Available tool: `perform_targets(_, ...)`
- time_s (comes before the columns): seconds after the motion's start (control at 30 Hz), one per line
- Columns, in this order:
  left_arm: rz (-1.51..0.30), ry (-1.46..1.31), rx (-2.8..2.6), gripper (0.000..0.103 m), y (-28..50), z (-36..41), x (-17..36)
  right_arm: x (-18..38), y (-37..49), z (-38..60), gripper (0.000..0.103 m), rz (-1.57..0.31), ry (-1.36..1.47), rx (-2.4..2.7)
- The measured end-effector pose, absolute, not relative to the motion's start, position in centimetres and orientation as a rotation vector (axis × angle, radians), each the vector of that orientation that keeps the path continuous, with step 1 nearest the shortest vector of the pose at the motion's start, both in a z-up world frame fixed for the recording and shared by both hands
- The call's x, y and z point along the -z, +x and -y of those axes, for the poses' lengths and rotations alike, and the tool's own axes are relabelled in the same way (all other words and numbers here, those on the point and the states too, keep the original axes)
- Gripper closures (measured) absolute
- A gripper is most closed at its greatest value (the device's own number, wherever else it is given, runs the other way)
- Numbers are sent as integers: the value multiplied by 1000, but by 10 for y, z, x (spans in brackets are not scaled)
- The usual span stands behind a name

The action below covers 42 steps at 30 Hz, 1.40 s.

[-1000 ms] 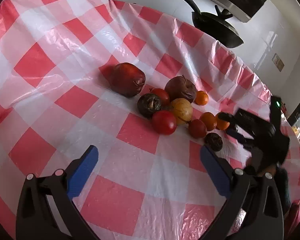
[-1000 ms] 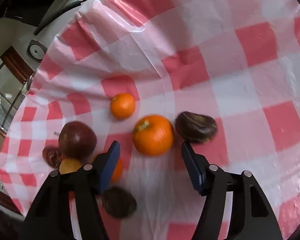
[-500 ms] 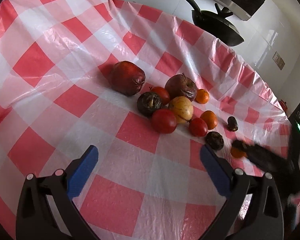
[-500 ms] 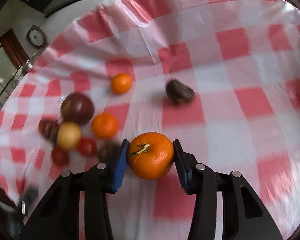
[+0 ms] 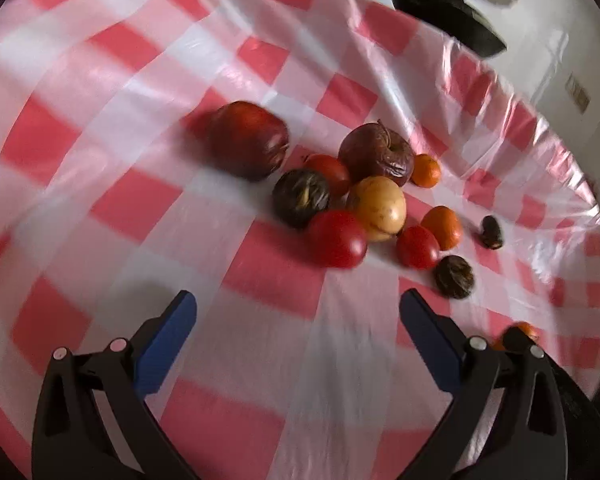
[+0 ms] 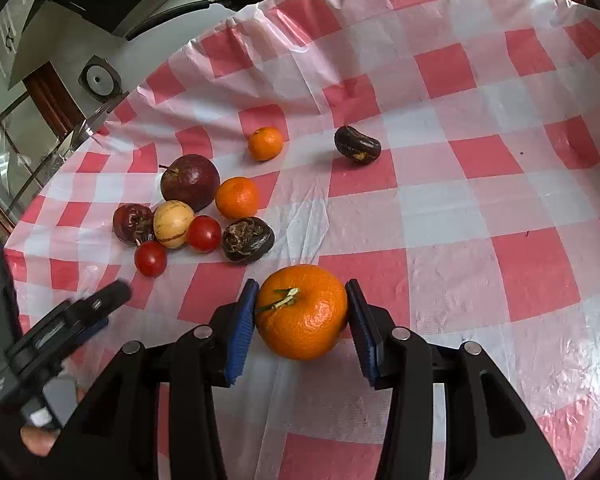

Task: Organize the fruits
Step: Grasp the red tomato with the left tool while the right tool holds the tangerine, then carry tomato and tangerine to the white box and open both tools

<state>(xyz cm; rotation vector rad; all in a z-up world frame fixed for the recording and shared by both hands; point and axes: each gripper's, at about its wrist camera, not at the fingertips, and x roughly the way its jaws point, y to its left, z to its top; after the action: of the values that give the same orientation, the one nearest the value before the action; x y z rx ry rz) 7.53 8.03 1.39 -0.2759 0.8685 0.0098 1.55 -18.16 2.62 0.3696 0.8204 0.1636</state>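
My right gripper [image 6: 300,316] is shut on a large orange [image 6: 302,312] and holds it above the red-checked cloth, near side of the fruit pile. The pile holds a dark red apple [image 6: 190,182], a yellow fruit [image 6: 173,224], two tomatoes [image 6: 203,233], a mandarin [image 6: 237,197] and a dark wrinkled fruit [image 6: 247,239]. A small mandarin [image 6: 265,143] and a dark fruit [image 6: 357,145] lie apart. My left gripper [image 5: 298,320] is open and empty, short of the pile [image 5: 376,208]. It also shows at the left of the right wrist view [image 6: 80,312].
A black frying pan [image 5: 448,12] sits beyond the table's far edge. A big dark red fruit [image 5: 246,138] lies left of the pile. The tablecloth edge [image 6: 260,12] drops off at the back. A window frame [image 6: 16,120] is at the left.
My right gripper closed on the large orange and pulled it back away from the pile, toward the near side. My left gripper has moved slightly closer to the pile; its view is blurred.
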Motion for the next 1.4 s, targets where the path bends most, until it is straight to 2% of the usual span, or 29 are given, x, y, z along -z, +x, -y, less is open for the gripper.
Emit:
perform_targets(0.03, -879, -244, -17, 2, 85, -75, -14, -26, 15, 182, 58, -820, 372, -164)
perform_targets(0.1, -885, -182, -31, 8, 98, -65, -14, -26, 15, 182, 58, -819, 372, -166)
perform_targets(0.13, -892, -129, -37, 16, 105, -57, -14, -26, 15, 182, 58, -818, 373, -167)
perform_targets(0.2, -930, -33, -38, 45, 116, -43, -8, -26, 14, 183, 58, -817, 376, -167)
perform_targets(0.27, -924, 27, -32, 64, 118, -34, -5, -26, 14, 183, 58, -816, 376, -168)
perform_targets(1.0, -709, -252, -41, 66, 12, -84, -31, -27, 14, 185, 58, -799, 399, -185)
perform_targets(1.4, -703, -210, -95, 66, -56, -113, -48, -28, 13, 187, 58, -791, 404, -182)
